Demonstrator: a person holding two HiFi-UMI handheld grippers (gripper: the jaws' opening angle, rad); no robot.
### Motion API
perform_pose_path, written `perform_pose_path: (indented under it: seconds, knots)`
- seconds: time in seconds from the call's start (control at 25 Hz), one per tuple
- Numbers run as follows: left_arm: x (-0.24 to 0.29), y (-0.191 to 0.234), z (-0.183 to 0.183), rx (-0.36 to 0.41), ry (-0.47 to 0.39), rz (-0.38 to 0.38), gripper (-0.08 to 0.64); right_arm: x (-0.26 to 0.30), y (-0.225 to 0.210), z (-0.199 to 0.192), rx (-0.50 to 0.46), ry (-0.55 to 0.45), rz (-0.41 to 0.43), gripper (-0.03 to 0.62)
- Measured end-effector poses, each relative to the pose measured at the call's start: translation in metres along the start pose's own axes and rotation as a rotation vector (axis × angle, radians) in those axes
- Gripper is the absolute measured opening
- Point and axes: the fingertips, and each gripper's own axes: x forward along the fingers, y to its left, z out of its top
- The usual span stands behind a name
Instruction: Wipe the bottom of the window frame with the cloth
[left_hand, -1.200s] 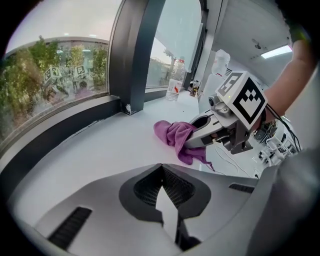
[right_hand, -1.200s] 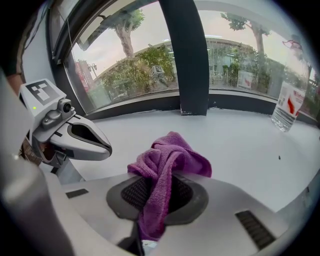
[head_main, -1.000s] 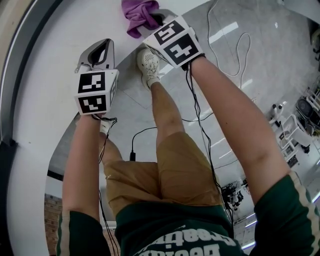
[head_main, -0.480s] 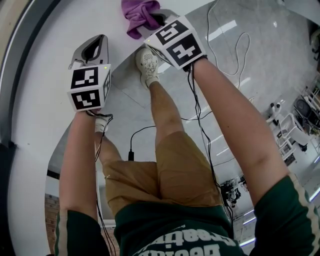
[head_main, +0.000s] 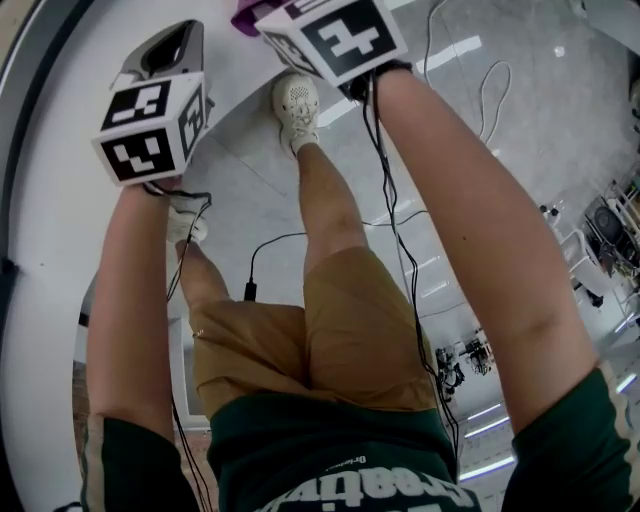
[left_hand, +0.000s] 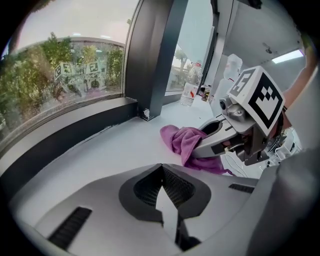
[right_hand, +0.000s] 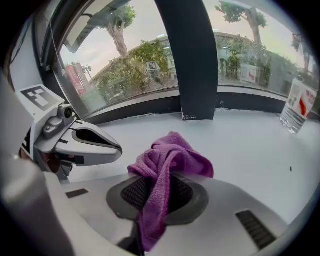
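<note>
Two tools farther forward than before: left tool (left_hand: 161, 170) clenched empty, right tool (right_hand: 162, 176) clamped on one purple cloth (right_hand: 172, 154).

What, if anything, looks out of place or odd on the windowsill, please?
Nothing looks spilled or damaged. The purple cloth is bunched up in the right hand-held gripper rather than spread flat. A plastic bottle stands upright on the white sill, possibly in the wiping path.
</note>
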Motion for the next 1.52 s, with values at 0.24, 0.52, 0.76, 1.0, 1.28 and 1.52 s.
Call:
perform_pose_path:
  seconds: [0.24, 0.52, 0.76, 1.0, 1.28, 1.52]
  knots:
    - [0.008, 0.004, 0.029, 0.024, -0.071, 0.015, 0.008, -0.001, -0.004, 0.004, 0.003, -0.016, -0.016, 0.071]
    - [0.000, 0.003, 0.004, -0.001, -0.025, 0.024, 0.008, -0.002, -0.012, 0.012, 0.003, -0.039, -0.039, 0.071]
    - [-0.002, 0.012, 0.017, -0.001, -0.061, 0.049, 0.008, -0.003, -0.016, 0.016, 0.006, -0.056, -0.055, 0.071]
    - [-0.003, 0.011, 0.030, 0.008, -0.078, 0.051, 0.008, -0.004, -0.016, 0.011, 0.012, -0.059, -0.057, 0.071]
    - [-0.007, 0.008, 0.040, 0.023, -0.111, 0.057, 0.008, -0.005, -0.012, 0.013, 0.002, -0.057, -0.050, 0.071]
    - [-0.013, 0.013, 0.051, 0.030, -0.145, 0.072, 0.007, -0.004, -0.011, 0.014, -0.023, -0.072, -0.058, 0.071]
